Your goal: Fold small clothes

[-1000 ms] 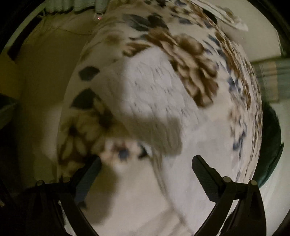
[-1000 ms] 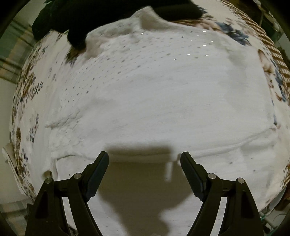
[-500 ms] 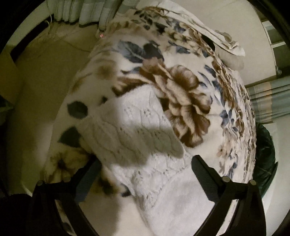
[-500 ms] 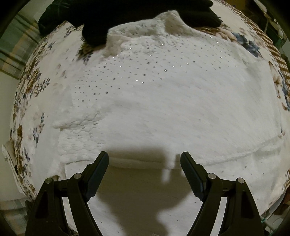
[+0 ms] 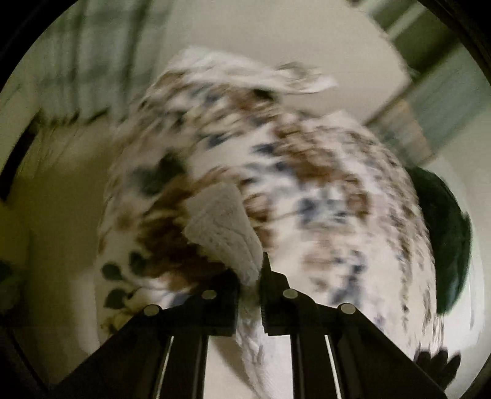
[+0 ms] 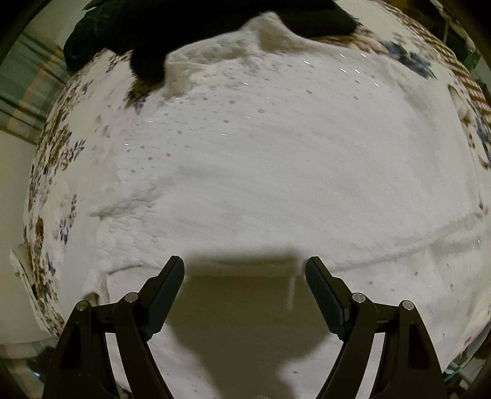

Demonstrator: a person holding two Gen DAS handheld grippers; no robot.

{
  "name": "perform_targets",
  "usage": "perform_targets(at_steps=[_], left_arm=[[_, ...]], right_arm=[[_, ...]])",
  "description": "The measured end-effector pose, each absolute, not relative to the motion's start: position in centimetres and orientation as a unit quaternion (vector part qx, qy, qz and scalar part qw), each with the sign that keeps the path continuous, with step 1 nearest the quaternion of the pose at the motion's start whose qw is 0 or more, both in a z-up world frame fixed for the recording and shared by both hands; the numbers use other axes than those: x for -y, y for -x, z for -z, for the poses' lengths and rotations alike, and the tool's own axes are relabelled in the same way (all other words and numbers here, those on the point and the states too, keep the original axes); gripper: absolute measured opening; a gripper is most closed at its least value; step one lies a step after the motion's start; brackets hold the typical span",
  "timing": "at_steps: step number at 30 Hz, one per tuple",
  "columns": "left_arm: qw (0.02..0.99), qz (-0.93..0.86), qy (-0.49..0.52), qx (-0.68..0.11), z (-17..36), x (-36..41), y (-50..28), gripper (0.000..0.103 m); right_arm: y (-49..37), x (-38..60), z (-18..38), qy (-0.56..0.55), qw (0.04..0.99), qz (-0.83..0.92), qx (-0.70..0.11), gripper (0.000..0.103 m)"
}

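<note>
Left wrist: left gripper [image 5: 249,276] fingers clamped on white top [image 5: 224,227]; right gripper [image 6: 245,288] fingers apart above it.

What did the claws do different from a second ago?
The left claw was open over the white knitted top a second ago; now it has shut on a lacy part of it and lifted it off the flowery bedspread, its view blurred by motion. The right claw stayed open above the top's body, holding nothing. The black garment beyond did not move.
</note>
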State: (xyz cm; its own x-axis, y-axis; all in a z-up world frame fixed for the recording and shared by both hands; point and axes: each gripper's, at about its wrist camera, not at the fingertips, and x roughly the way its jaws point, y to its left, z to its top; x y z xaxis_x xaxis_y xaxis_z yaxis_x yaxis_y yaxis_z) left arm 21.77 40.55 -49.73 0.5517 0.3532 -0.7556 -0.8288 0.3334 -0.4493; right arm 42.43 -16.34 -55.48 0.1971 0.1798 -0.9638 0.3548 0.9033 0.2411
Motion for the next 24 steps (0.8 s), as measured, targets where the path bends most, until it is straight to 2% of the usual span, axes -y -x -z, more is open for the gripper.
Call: perform_targets(at_steps=[4,5,6,7,12,24], left_arm=[[0.830,-0.331,0.351,-0.281,43.7,-35.9,-24.9,0.009],[0.843,-0.315,0.331,-0.284,42.4,-34.3,-25.8,0.009],[0.860,-0.288,0.309,-0.287,40.7,-32.1,-27.0,0.009],[0.867,-0.275,0.298,-0.290,39.9,-30.7,-27.7,0.009],[0.908,-0.161,0.223,-0.316,36.2,-19.7,-32.3,0.008],[0.909,0.045,0.142,-0.390,36.2,4.2,-38.5,0.008]], right_arm=[[-41.6,17.9,56.1,-0.178,0.744,0.076,-0.639,0.084],[-41.6,18.3,56.2,-0.175,0.745,0.077,-0.640,0.088],[-41.5,18.7,56.3,-0.172,0.745,0.078,-0.639,0.100],[-41.5,19.2,56.5,-0.159,0.744,0.086,-0.643,0.103],[-41.6,21.7,56.1,-0.118,0.750,0.108,-0.642,0.103],[-40.3,32.3,54.4,-0.155,0.760,0.125,-0.618,0.103]])
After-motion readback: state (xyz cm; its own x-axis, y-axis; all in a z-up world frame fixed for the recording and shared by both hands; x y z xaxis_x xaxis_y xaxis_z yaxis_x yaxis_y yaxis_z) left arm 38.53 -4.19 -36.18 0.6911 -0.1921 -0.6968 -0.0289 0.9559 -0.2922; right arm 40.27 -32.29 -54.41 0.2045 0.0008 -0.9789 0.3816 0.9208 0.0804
